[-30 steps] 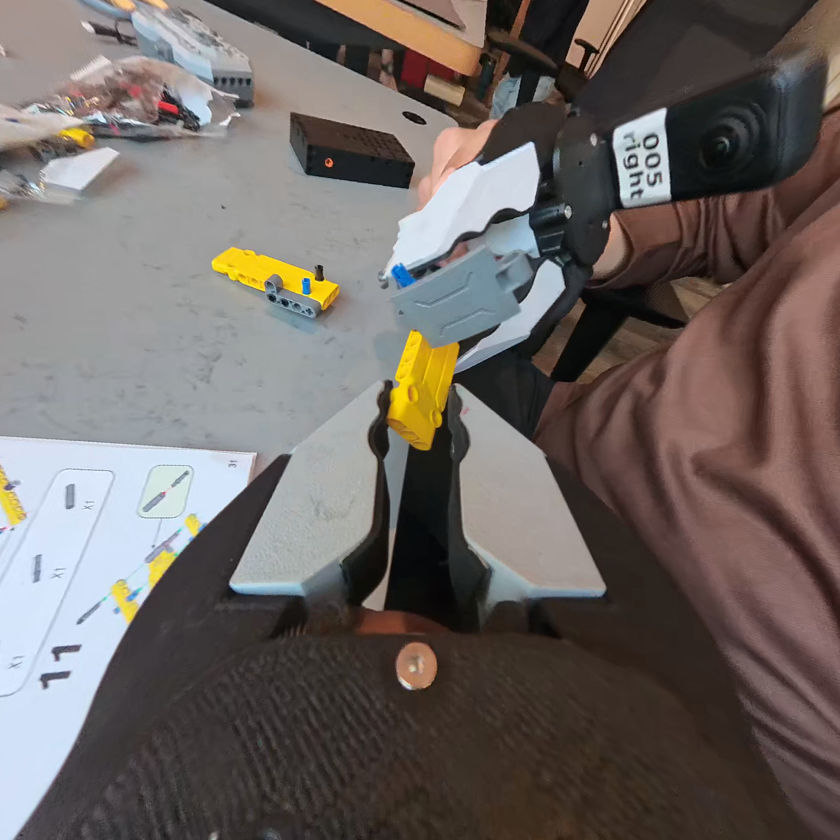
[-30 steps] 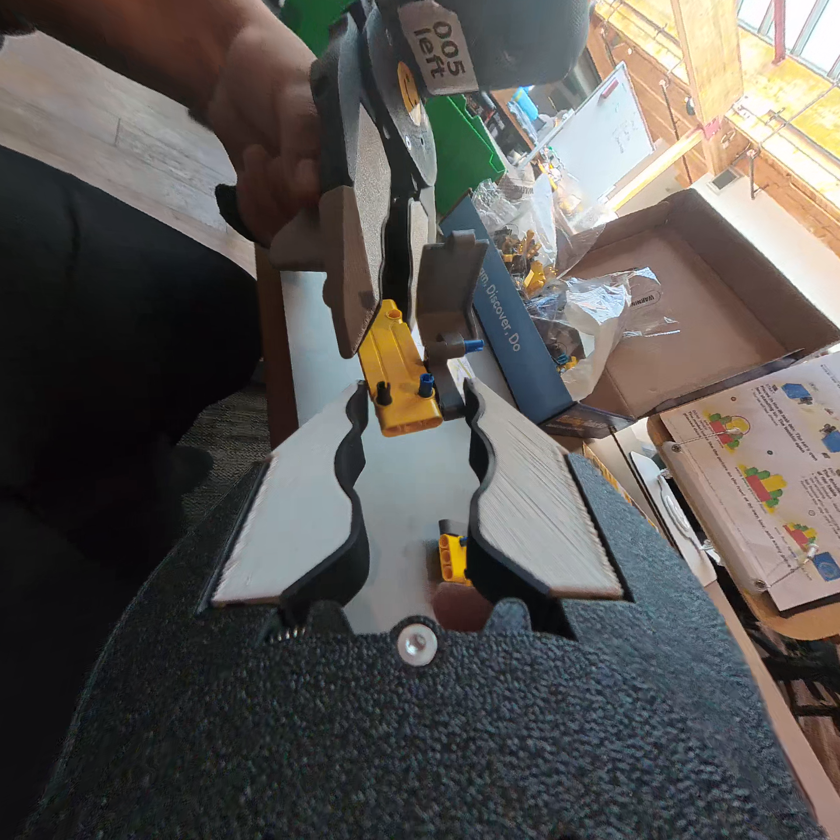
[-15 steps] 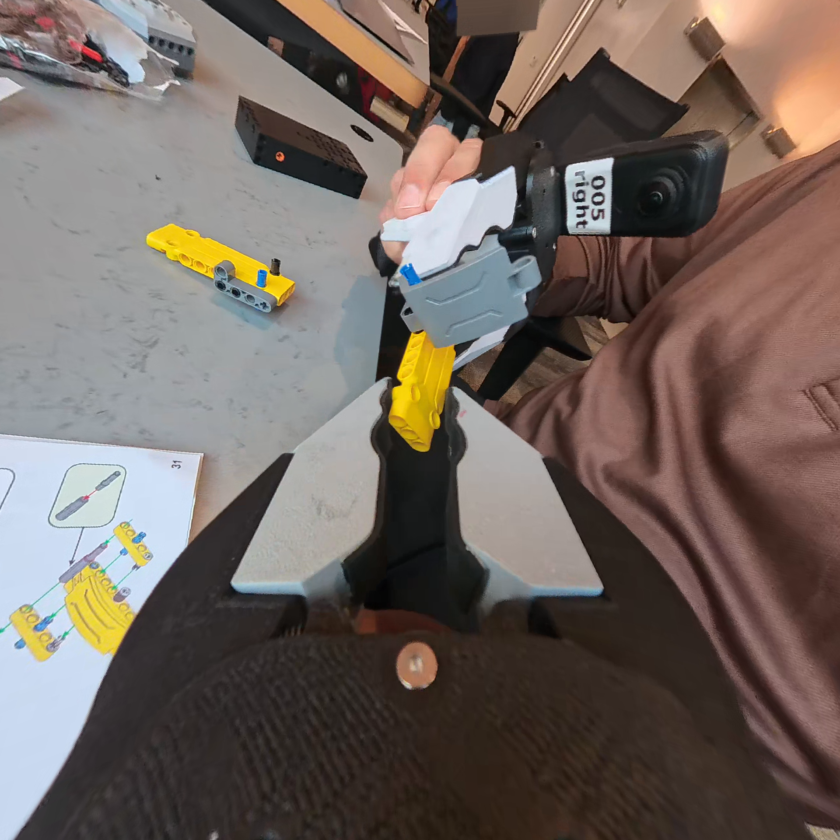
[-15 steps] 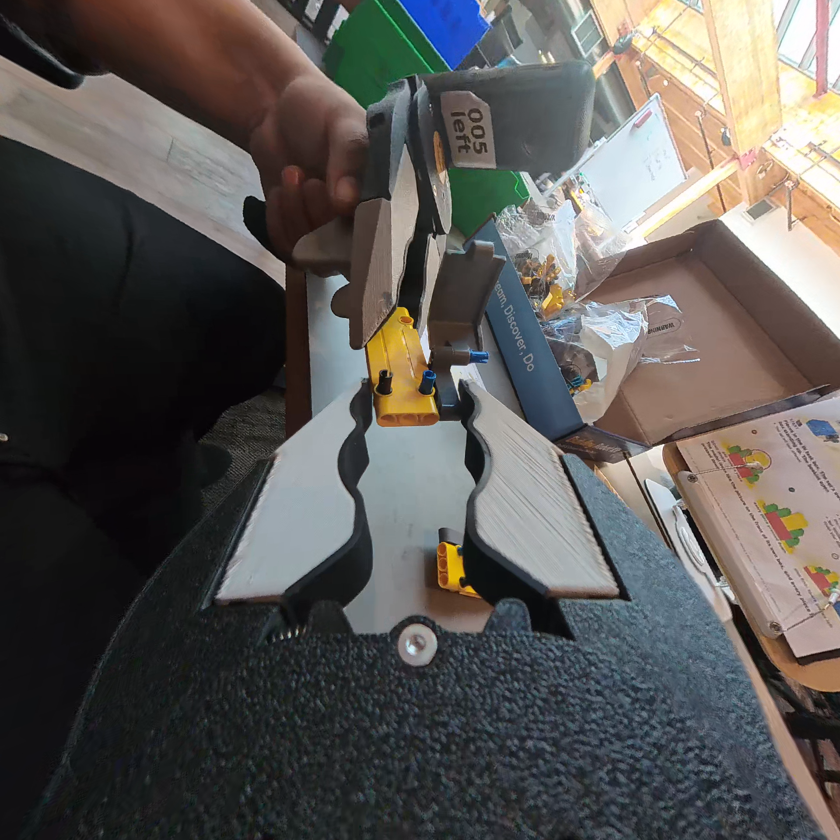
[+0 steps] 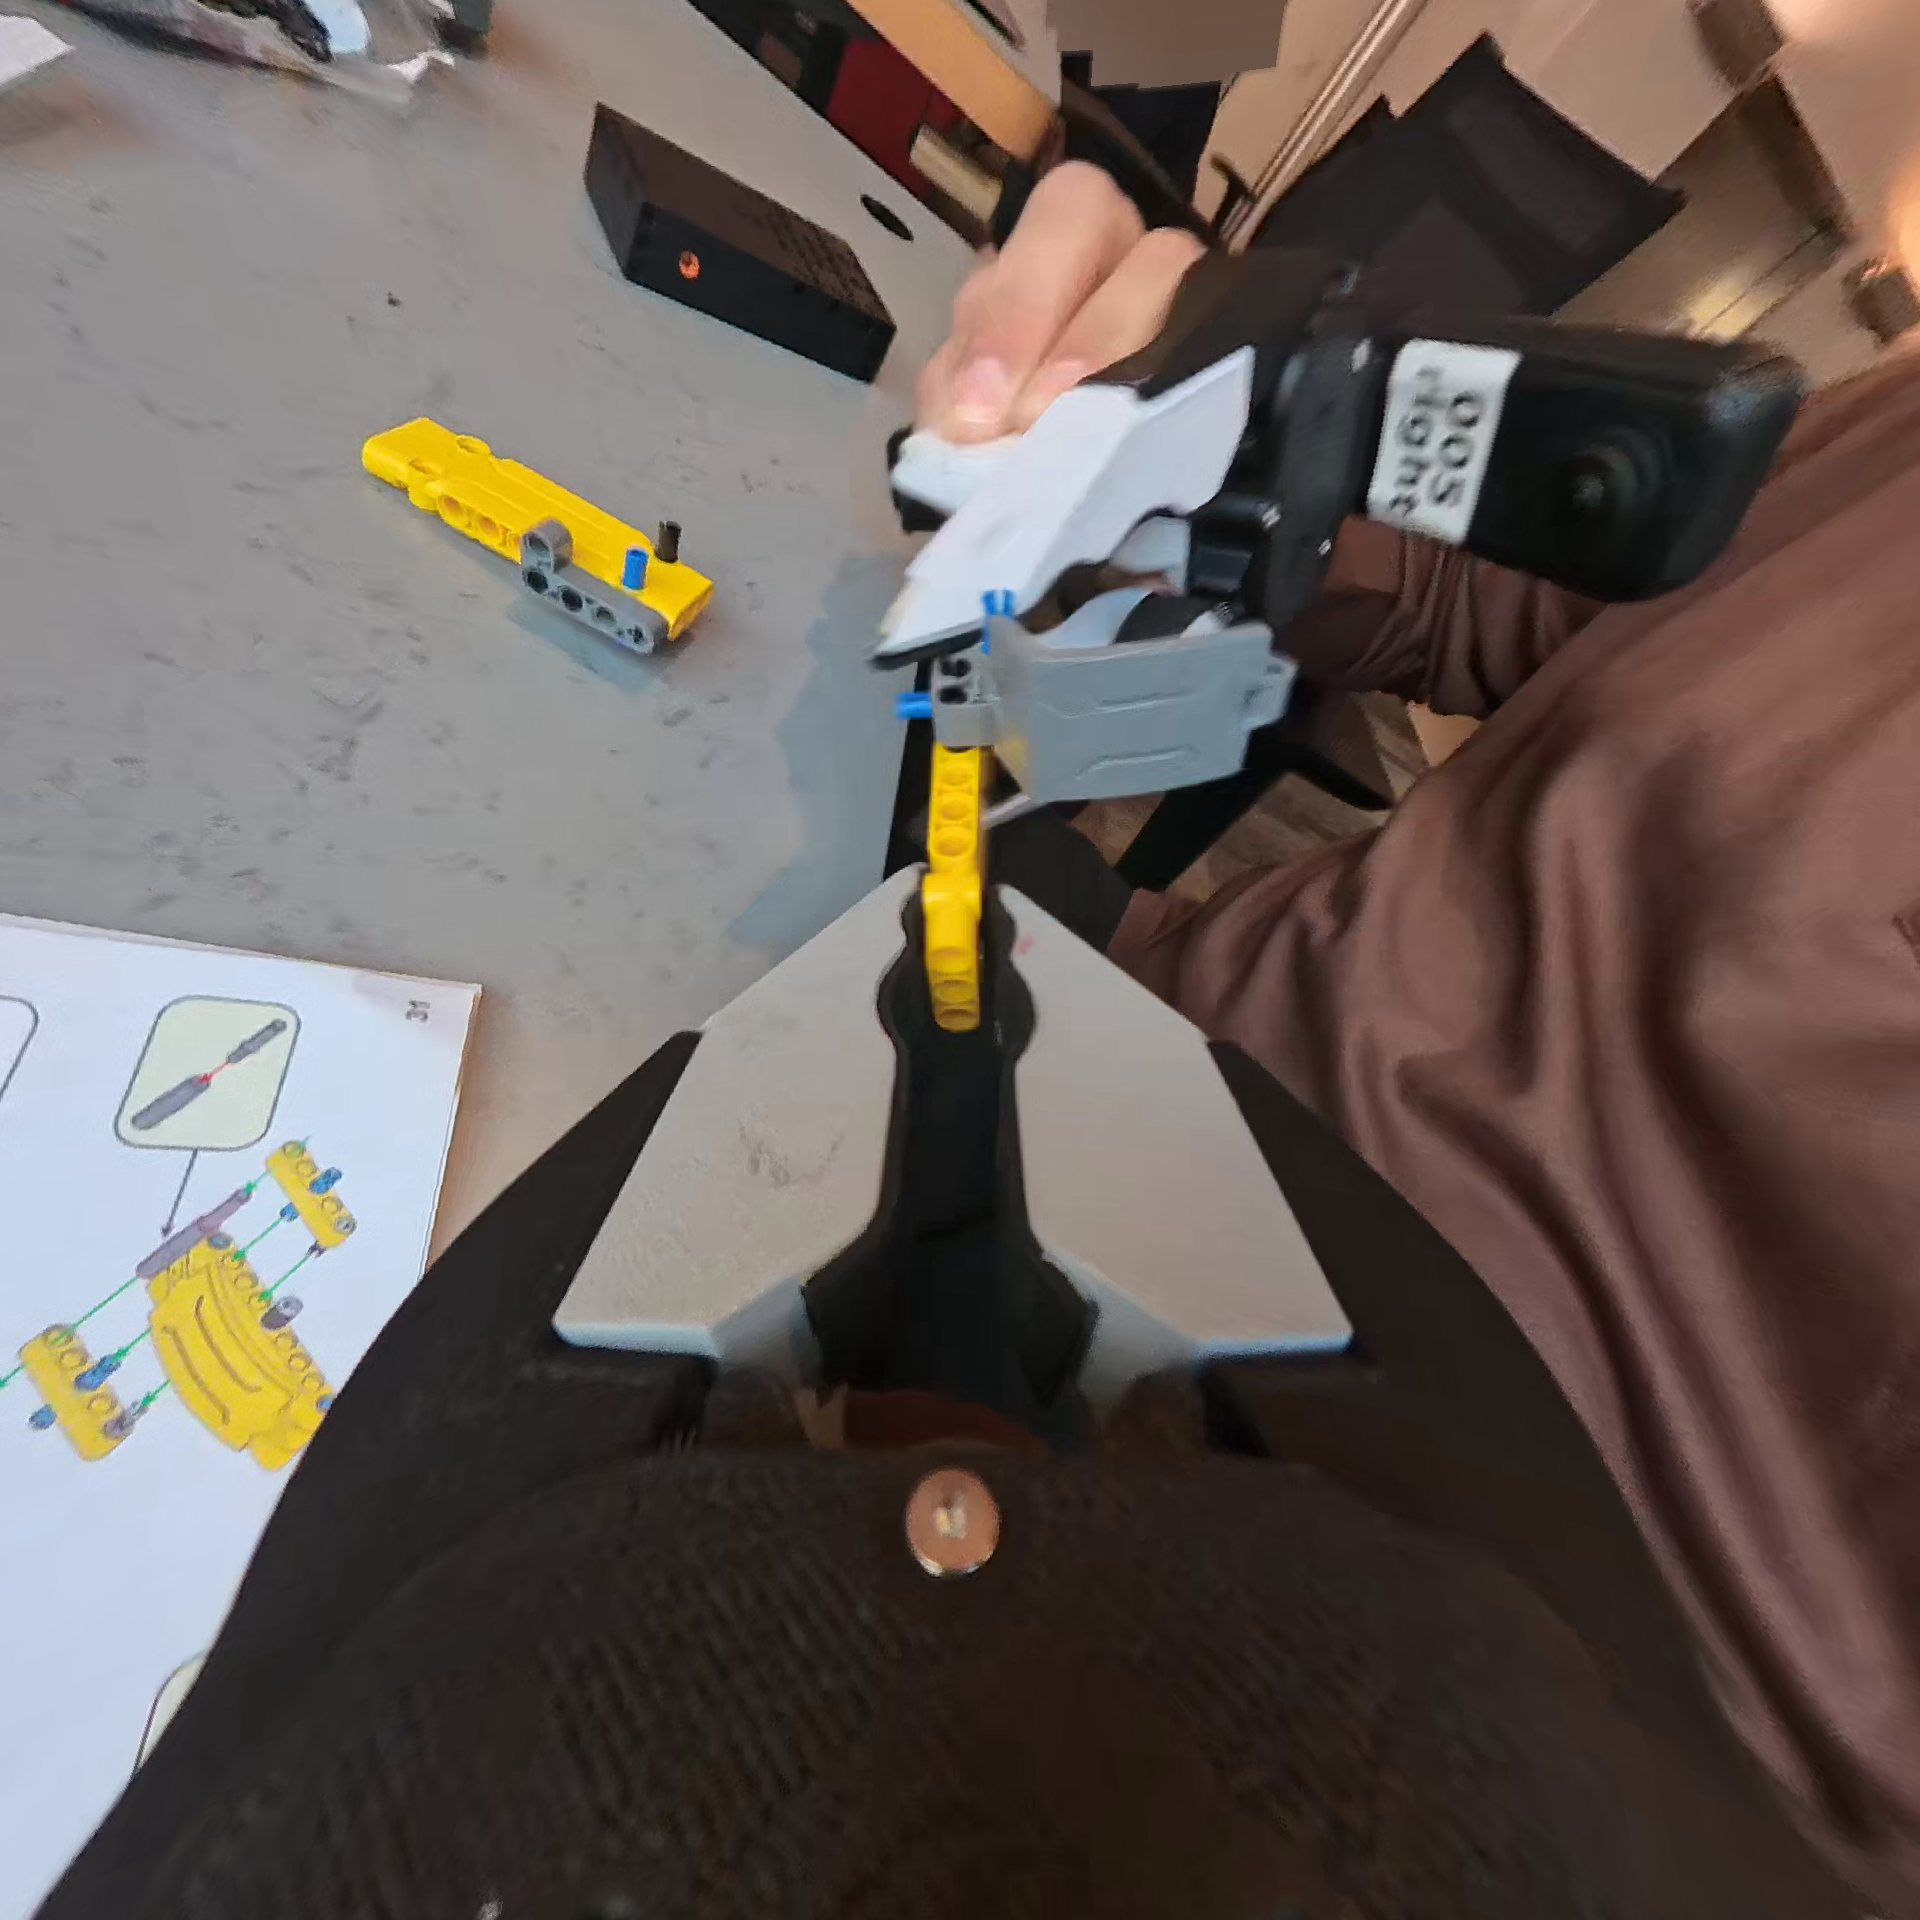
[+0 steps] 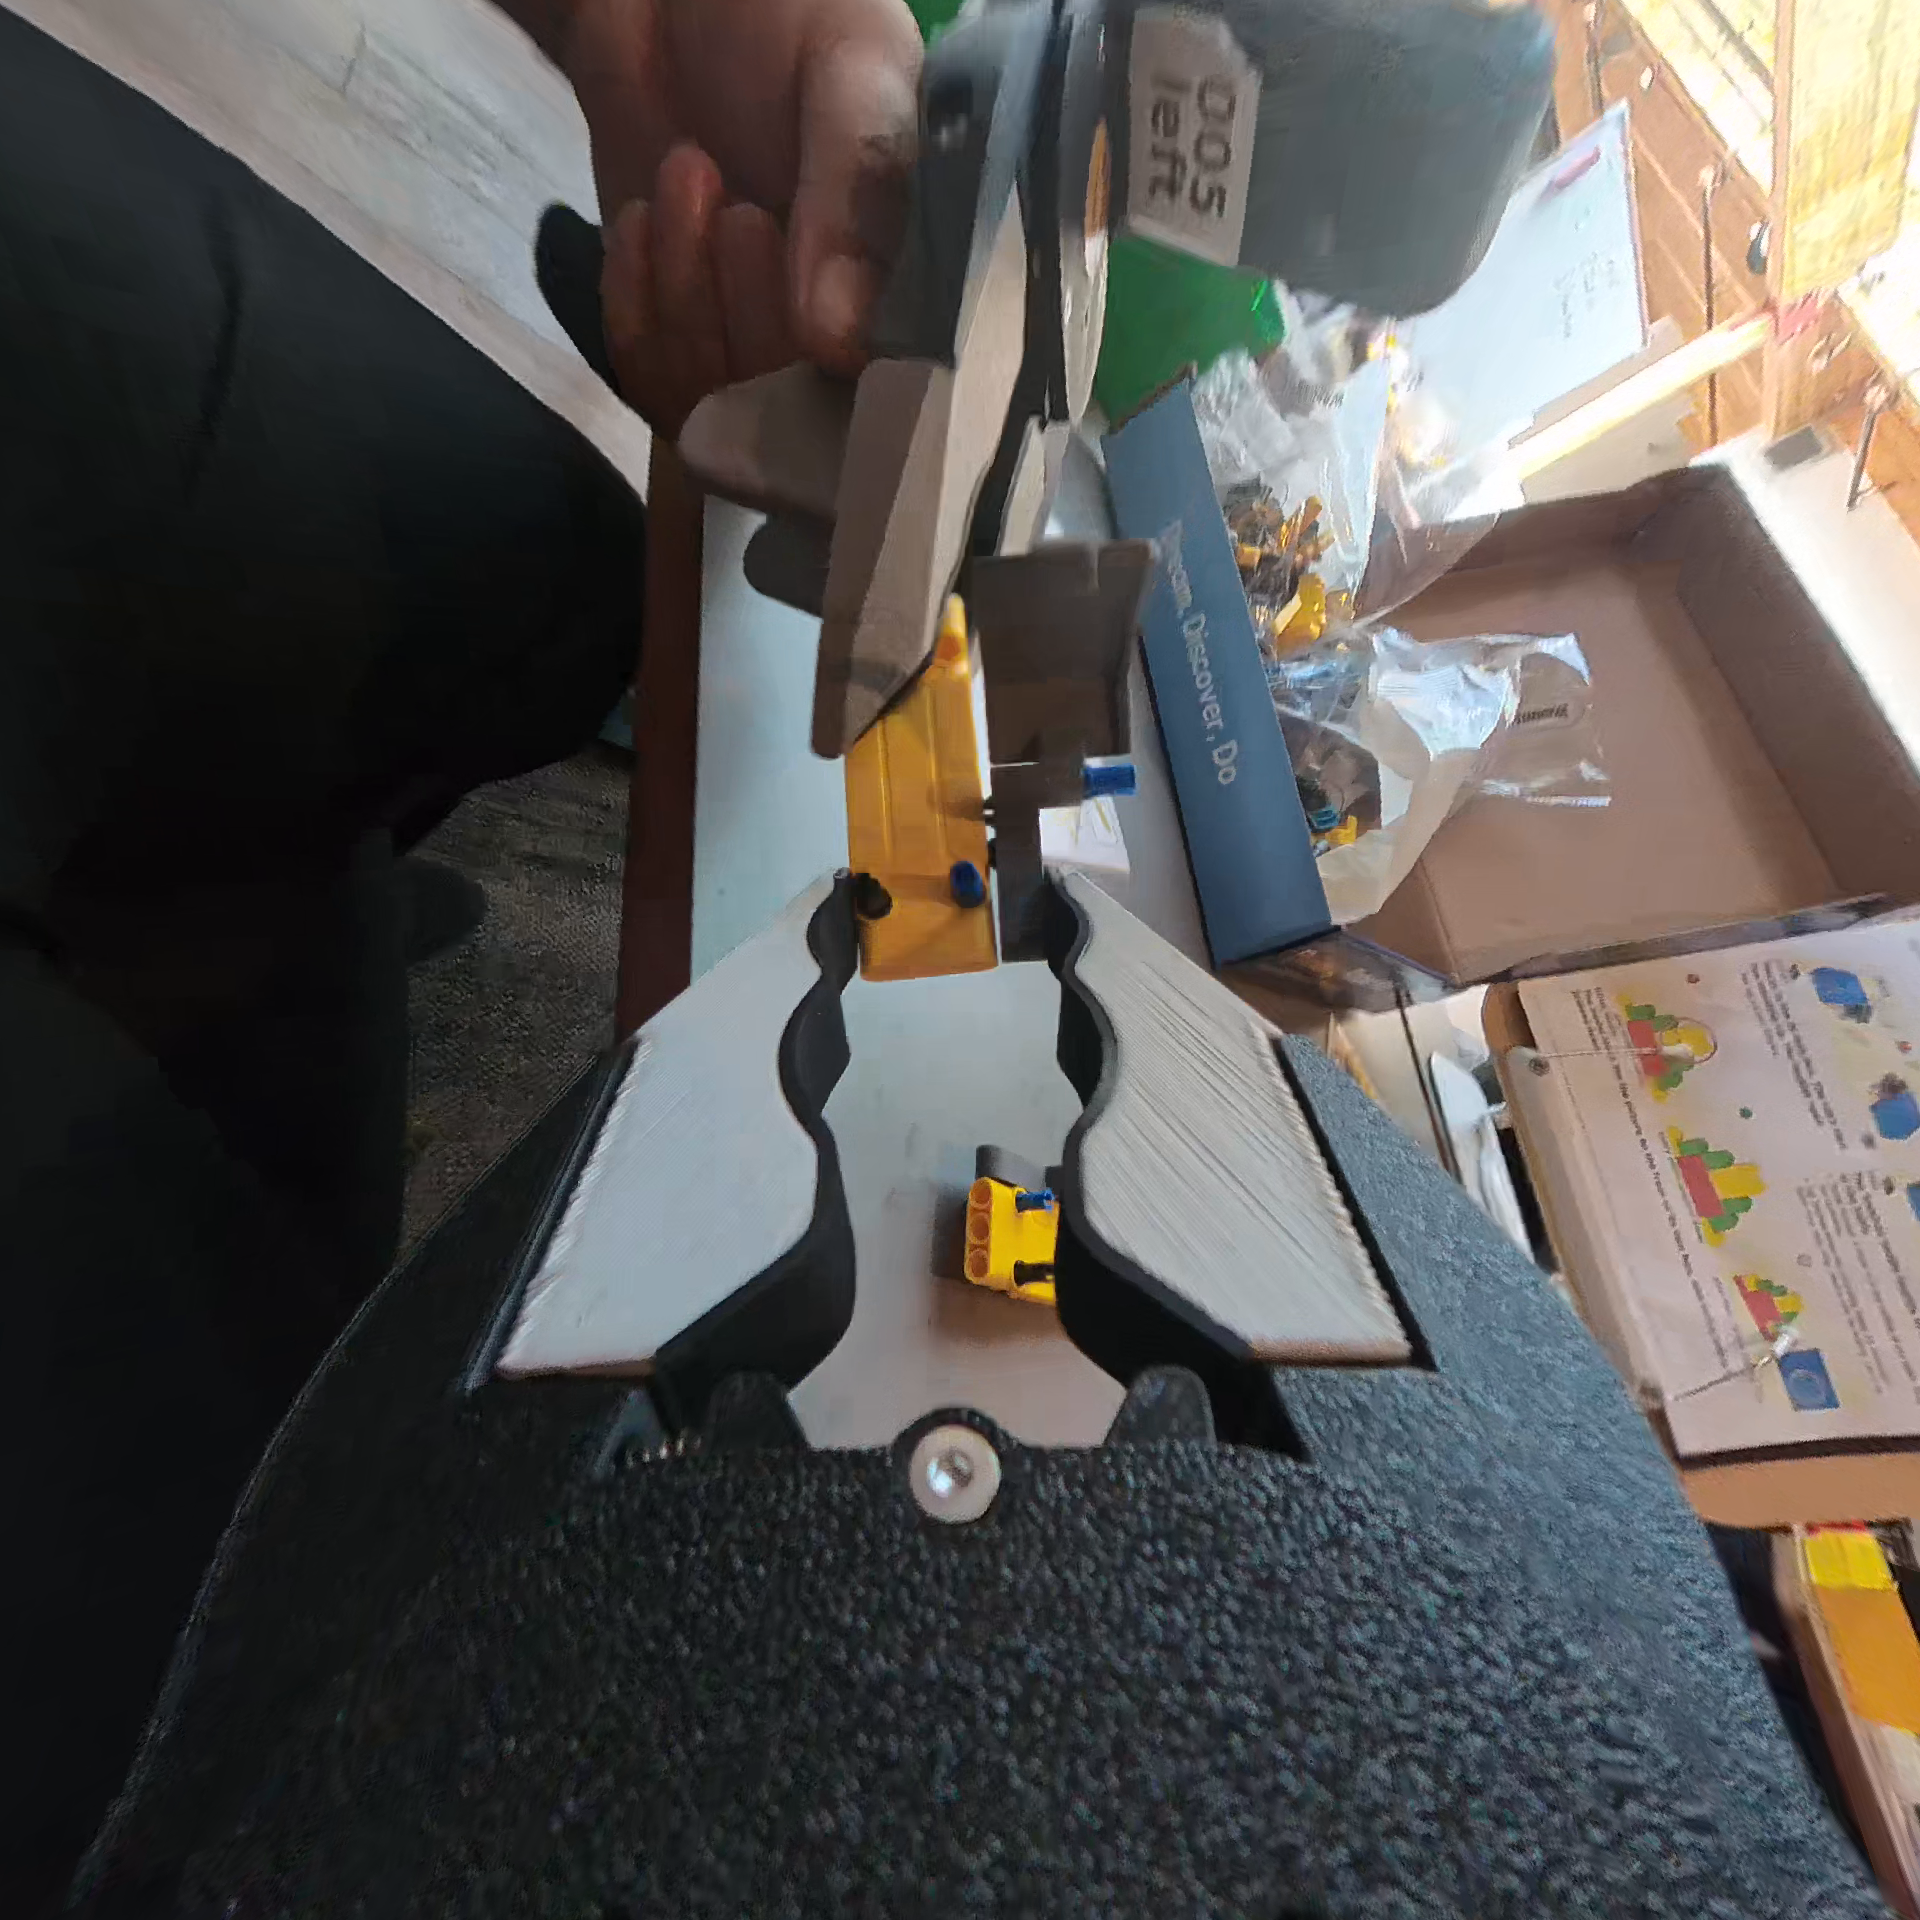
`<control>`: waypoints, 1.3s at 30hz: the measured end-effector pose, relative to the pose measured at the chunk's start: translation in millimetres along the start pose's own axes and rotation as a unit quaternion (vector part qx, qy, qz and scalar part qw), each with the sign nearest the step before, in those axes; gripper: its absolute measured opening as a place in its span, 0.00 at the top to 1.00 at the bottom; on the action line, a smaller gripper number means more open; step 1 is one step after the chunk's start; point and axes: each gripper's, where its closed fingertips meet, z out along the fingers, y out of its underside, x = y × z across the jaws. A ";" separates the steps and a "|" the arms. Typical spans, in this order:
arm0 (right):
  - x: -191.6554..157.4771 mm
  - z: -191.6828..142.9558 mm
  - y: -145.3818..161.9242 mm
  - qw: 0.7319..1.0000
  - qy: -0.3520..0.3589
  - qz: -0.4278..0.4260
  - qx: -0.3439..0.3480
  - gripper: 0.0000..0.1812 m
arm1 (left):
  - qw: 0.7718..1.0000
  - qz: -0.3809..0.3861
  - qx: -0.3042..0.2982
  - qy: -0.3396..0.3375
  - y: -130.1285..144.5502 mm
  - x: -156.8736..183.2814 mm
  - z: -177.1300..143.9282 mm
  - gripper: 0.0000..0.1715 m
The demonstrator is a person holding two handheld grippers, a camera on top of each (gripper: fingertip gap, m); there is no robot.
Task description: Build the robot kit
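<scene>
At frame centre, past the grey table (image 5: 312, 727) edge, the left gripper (image 5: 956, 935) clamps a yellow beam (image 5: 954, 883), while the right gripper (image 6: 951, 914), part-open, flanks its grey-panelled (image 5: 1132, 717) end, grip unclear.

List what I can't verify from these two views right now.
- Right gripper grip: left wrist view, grey panel hides its lower finger; contact unclear.
- Joint of yellow beam and panel: motion blur, both views.
- Small yellow assembly: right wrist view, partly behind the finger.
- Instruction booklet: left wrist view, cut off by edge.
</scene>
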 end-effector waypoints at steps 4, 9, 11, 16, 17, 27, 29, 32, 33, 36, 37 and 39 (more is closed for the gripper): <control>3.0 4.6 12.2 1.000 0.021 0.004 -0.016 0.79 | 0.999 -0.015 0.005 -0.047 -2.7 -14.9 1.4 0.97; 15.2 1.7 16.5 0.998 0.058 0.005 -0.023 0.74 | 0.995 -0.052 0.030 -0.076 -8.5 -28.2 -4.7 0.97; 21.1 0.7 16.4 0.997 0.065 0.035 -0.026 0.69 | 0.992 -0.082 0.045 -0.082 -11.4 -34.5 -9.1 0.97; 17.9 9.5 17.2 0.996 0.050 0.039 -0.061 0.58 | 0.986 -0.156 0.049 -0.043 -9.8 -31.3 -5.3 0.97; 17.0 11.0 16.5 0.996 0.050 0.027 -0.065 0.59 | 0.985 -0.162 0.040 -0.043 -6.8 -31.0 -3.3 0.97; 4.6 29.8 15.1 0.997 -0.009 0.011 -0.070 0.64 | 0.987 -0.155 0.003 -0.043 3.9 -26.9 4.9 0.97; 3.1 31.9 14.2 0.998 -0.009 0.001 -0.067 0.69 | 0.987 -0.157 0.000 -0.040 5.1 -26.1 5.7 0.97; 2.7 33.7 14.4 0.998 -0.019 0.018 -0.064 0.69 | 0.986 -0.159 0.003 -0.040 4.6 -26.8 4.5 0.97; 2.0 34.5 14.7 0.997 -0.029 0.032 -0.062 0.69 | 0.987 -0.155 0.004 -0.042 4.5 -26.8 4.3 0.97; -1.9 36.0 13.9 0.995 -0.058 0.066 -0.049 0.70 | 0.989 -0.143 0.002 -0.047 5.8 -25.9 3.6 0.96; -2.8 36.5 14.2 0.995 -0.064 0.068 -0.047 0.70 | 0.989 -0.138 0.001 -0.052 6.6 -26.3 3.9 0.96; -4.8 37.5 15.3 0.994 -0.072 0.067 -0.047 0.71 | 0.989 -0.130 -0.002 -0.063 7.9 -27.8 4.5 0.96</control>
